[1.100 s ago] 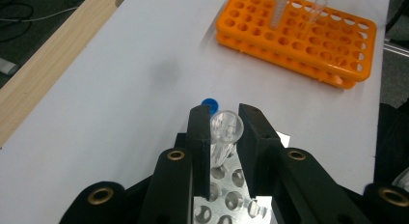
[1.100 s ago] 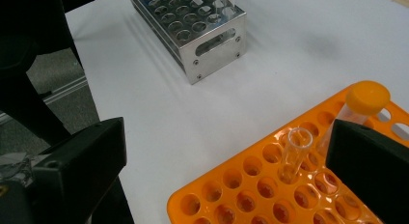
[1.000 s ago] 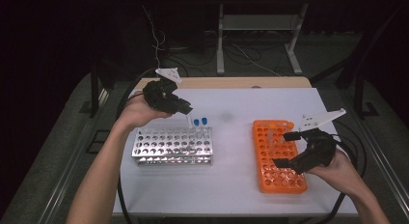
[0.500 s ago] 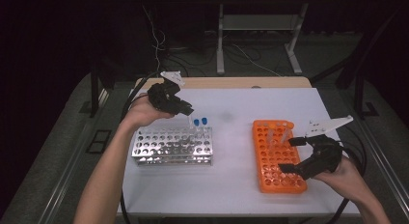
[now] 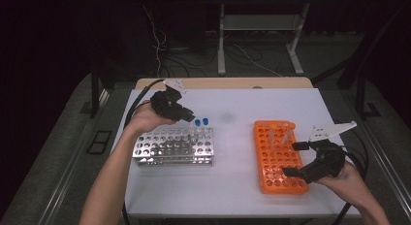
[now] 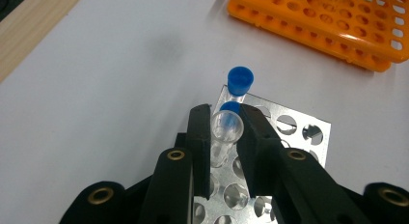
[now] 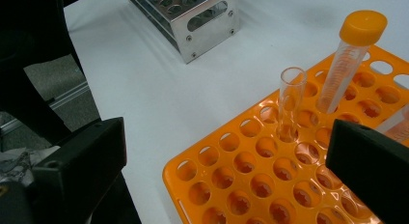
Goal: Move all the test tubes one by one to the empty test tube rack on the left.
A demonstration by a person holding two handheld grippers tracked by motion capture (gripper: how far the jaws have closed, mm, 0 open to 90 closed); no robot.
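My left gripper (image 6: 225,137) clamps open tube (image 6: 224,132), centre of left gripper view, above steel rack (image 6: 289,137) beside blue-capped tube (image 6: 239,82), lined up for hole. Right gripper (image 7: 226,161) gapes empty over orange rack (image 7: 270,185), lower right, ready for next.

left claw (image 6: 225,137): clamped, tilted down | right claw (image 7: 226,171): jaws wide apart, low

A white worktop (image 5: 232,186) carries a metal rack (image 5: 174,147) on its left and an orange rack (image 5: 278,157) on its right.
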